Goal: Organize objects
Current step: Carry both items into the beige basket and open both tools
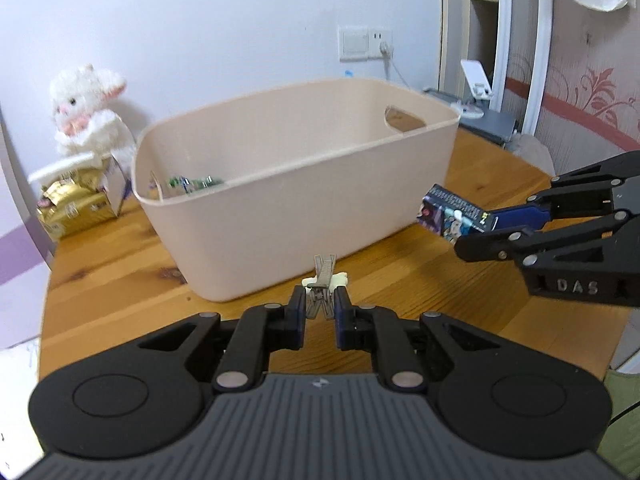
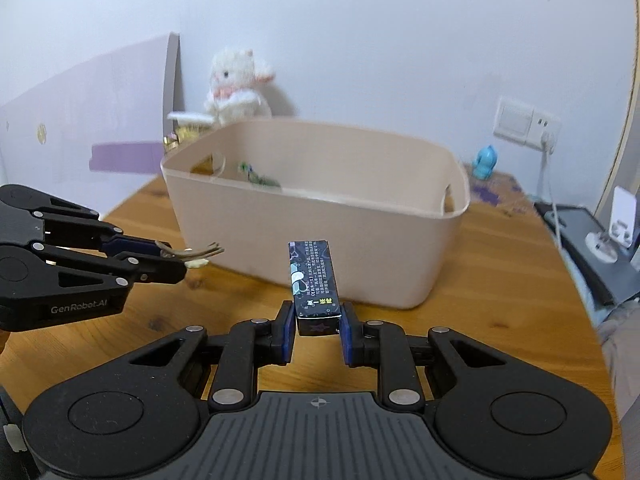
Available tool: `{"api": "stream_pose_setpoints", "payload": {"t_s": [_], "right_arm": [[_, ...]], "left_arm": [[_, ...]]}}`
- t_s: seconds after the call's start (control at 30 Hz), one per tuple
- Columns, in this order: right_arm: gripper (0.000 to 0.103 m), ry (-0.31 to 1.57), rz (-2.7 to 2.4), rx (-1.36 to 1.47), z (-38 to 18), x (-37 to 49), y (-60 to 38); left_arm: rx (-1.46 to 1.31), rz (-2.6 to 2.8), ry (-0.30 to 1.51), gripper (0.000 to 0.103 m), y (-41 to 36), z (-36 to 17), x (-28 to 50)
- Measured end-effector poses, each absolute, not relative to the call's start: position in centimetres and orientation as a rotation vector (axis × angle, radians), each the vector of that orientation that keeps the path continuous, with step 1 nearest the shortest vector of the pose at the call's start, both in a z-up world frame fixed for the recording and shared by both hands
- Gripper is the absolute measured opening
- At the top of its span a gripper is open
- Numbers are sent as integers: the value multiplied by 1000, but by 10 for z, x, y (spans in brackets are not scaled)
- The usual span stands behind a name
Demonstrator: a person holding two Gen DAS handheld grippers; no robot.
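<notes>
From the left wrist, the left gripper [image 1: 320,300] is angling down, pinching one grey hair clip [image 1: 322,280] before one beige basket [image 1: 296,208]. From the right wrist, the right gripper [image 2: 318,320] is tilting down — clamping one dark box [image 2: 314,284] above the table [image 2: 500,300].

Wooden table [image 1: 400,288], beige bin [image 1: 304,208], gold packet [image 1: 70,212]

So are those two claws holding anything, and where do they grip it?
Yes. The left gripper pinches a grey hair clip at its near end; the right gripper clamps a dark box by its near end.
</notes>
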State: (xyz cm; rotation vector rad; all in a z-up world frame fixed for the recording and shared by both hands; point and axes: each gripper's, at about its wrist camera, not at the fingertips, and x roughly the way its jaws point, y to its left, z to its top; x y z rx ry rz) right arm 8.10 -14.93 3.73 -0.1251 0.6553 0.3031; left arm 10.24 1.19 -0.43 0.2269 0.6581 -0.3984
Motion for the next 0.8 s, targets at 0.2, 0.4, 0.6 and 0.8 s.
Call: {"api": "stream_pose_setpoints", "payload": {"t_s": [0.2,0.4,0.6,0.8], "right_arm": [[21,561,291,-113,68,76,-164],[21,494,270,-110,89,92,-172],[21,469,237,-82,97,128,-178],[21,483,212,-67,91,163,-181]], "left_arm": [[225,-361,576,16,14,24,92],[222,-312,508,16,14,53,107],[205,-244,501,16,10,64,143],[170,-179,537,16,1,54,188]]}}
